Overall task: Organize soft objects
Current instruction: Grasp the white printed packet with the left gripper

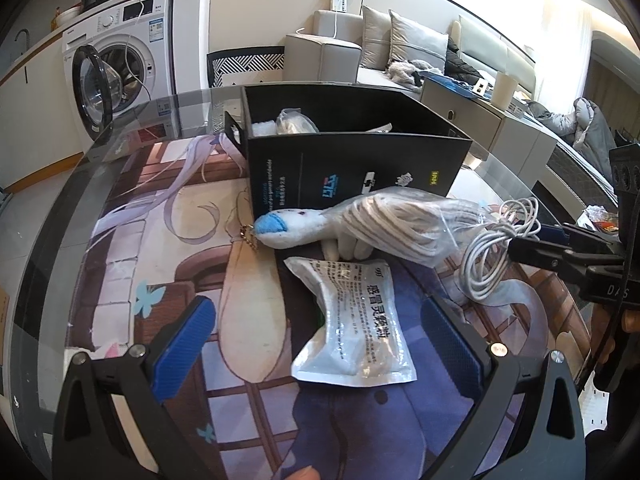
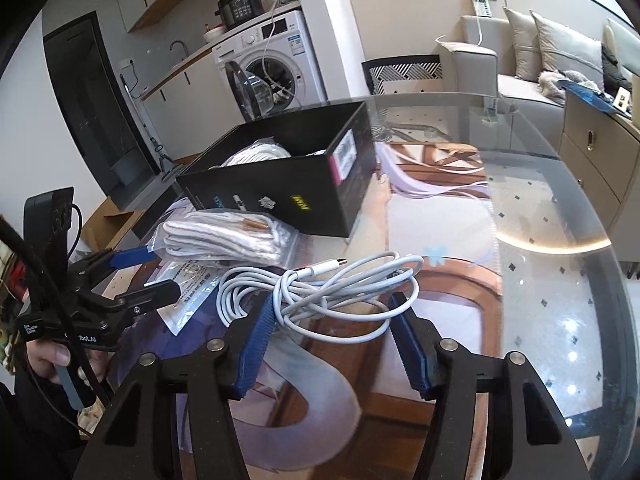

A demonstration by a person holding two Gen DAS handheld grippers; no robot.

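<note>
blue-padded fingers (image 2: 262,344) of the right gripper (image 2: 334,312) pinch a coiled white usb cable (image 2: 320,284) just above the glass table (image 2: 560,264) and its printed anime mat (image 1: 160,248). left gripper (image 1: 316,332) fingers stand spread wide over a flat silver foil medicine pouch (image 1: 356,320). beyond lie a white plush toy with a blue snout (image 1: 288,224), a clear bag of white cord (image 1: 404,228), and an open black cardboard box (image 1: 352,160).

The open black cardboard box (image 1: 352,172) hides most of its white contents behind its near wall; small print on the silver foil sachet (image 1: 356,320) is unreadable; the coiled white cable's (image 2: 320,292) far plug stays buried.
</note>
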